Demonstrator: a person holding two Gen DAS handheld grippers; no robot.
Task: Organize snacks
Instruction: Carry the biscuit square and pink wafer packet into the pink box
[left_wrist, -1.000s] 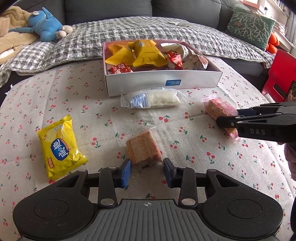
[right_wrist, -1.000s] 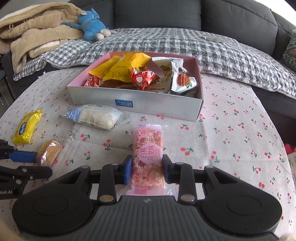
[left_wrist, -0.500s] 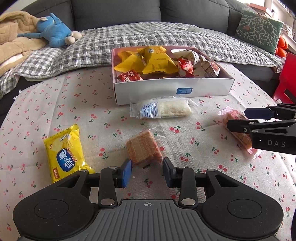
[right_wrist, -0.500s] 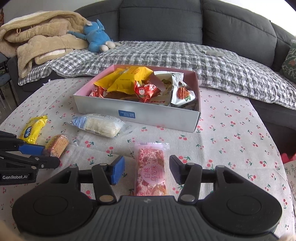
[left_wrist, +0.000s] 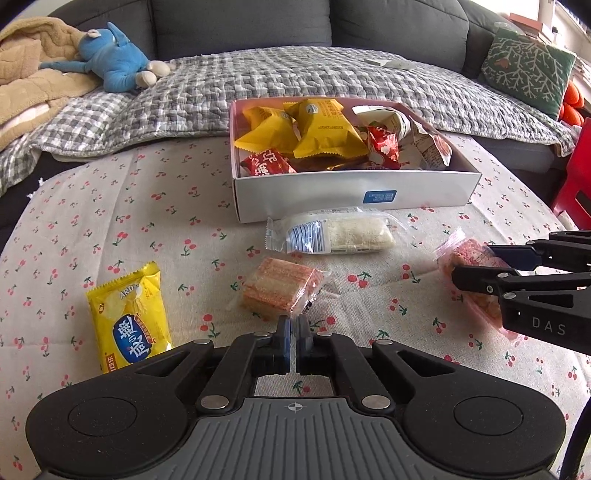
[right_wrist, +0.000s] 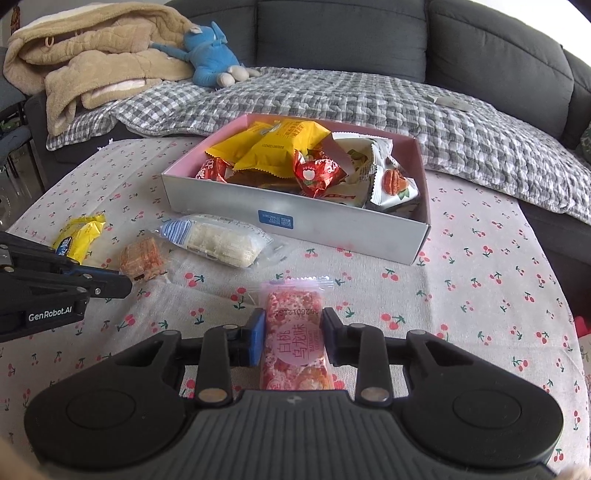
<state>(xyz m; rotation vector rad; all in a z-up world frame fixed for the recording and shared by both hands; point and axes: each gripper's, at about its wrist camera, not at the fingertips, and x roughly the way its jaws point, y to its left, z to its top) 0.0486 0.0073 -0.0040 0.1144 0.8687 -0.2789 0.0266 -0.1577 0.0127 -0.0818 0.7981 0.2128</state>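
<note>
Pink crumbly snack bar (right_wrist: 293, 345) lies lengthwise between right gripper (right_wrist: 293, 338) pads, clamped; left gripper (left_wrist: 294, 338) closed, empty.

Soft daylight fills both of my views, bright and even, strongest toward the upper right corners where the picture washes out to white. Shadows stay faint: a thin one under the white cardboard box (left_wrist: 354, 192) on the cherry-print cloth of the desk (left_wrist: 147, 221). The shiny yellow foil packet (left_wrist: 129, 317) shows small glare patches. Fisheye bending curves the dark grey sofa (right_wrist: 332, 33) and darkens the corners. Everything reads sharp, without motion blur.
</note>
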